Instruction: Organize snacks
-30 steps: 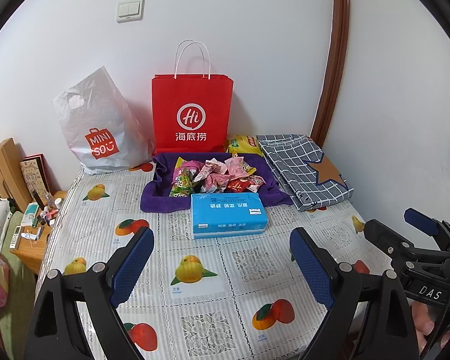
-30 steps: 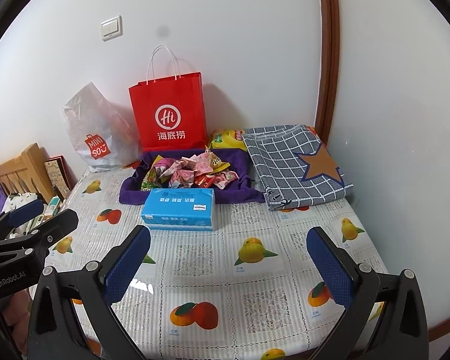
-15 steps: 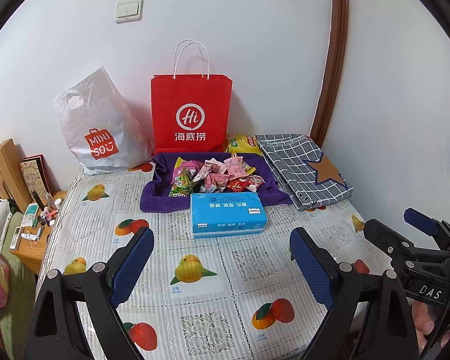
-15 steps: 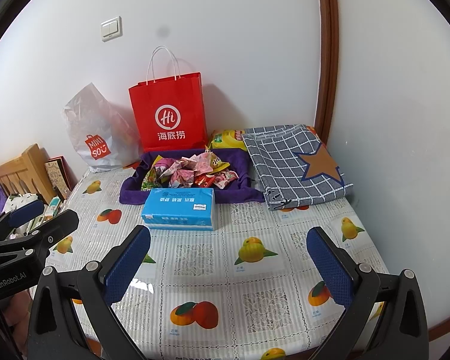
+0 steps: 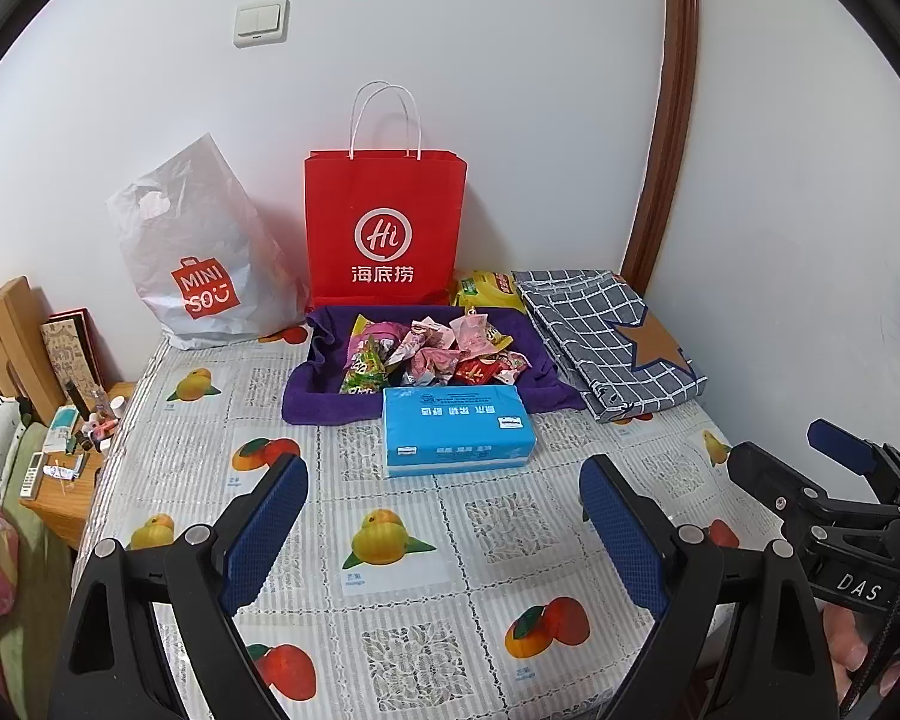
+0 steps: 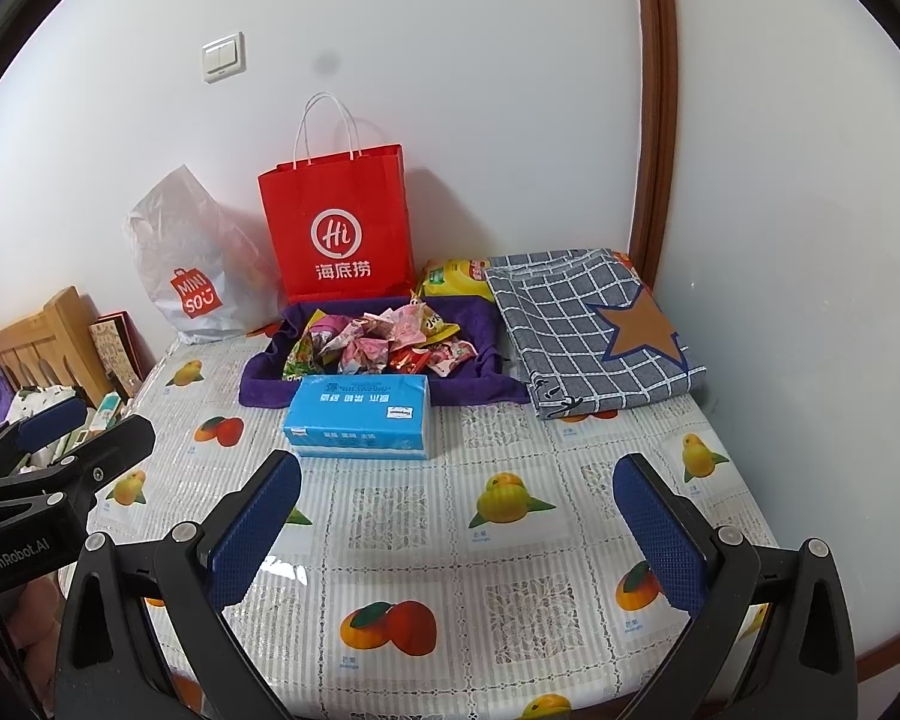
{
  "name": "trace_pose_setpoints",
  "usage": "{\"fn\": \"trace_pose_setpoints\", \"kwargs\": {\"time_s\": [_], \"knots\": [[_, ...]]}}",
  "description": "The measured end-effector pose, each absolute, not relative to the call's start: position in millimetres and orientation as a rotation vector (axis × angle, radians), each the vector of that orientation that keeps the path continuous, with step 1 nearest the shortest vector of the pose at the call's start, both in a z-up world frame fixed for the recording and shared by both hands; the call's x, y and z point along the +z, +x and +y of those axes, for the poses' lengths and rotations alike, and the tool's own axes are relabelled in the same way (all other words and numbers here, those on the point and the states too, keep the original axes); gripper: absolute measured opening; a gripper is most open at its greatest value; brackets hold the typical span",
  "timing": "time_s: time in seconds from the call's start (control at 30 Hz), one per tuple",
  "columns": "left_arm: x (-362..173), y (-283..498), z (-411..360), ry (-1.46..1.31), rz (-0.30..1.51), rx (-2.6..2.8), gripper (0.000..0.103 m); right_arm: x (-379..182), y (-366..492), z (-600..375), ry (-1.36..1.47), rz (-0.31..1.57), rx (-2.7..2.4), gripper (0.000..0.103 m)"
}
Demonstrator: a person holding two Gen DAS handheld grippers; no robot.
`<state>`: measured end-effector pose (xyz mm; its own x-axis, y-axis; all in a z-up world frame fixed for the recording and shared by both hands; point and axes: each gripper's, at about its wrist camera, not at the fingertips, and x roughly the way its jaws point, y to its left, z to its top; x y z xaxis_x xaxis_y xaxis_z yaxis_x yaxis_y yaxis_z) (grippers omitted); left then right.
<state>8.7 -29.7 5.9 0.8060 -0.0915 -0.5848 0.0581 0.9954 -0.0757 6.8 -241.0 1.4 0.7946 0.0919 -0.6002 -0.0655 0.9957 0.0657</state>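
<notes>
A fruit-print table (image 5: 390, 648) against a white wall. From the left wrist we see our left gripper (image 5: 441, 504) wide open, empty — snacks (image 5: 432, 351) heaped in the purple tray (image 5: 306, 402) behind the blue tissue pack (image 5: 456, 432). From the right wrist, our right gripper (image 6: 459, 507) also gapes, holding nothing.

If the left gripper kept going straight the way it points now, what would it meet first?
Probably the blue tissue pack: it lies centred ahead of the open left gripper, nearer than the purple tray of snacks. If the line runs steeper, bare tablecloth comes first.
</notes>
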Motion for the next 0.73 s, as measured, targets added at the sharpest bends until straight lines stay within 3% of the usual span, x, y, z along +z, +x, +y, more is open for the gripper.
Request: {"fn": "trace_pose_setpoints", "kwargs": {"time_s": [0.73], "knots": [[6.8,10.2,-26.3,-0.049,0.62,-0.068,0.092,-3.0,10.2,-233.3,0.027,0.637,0.095,0.103]]}}
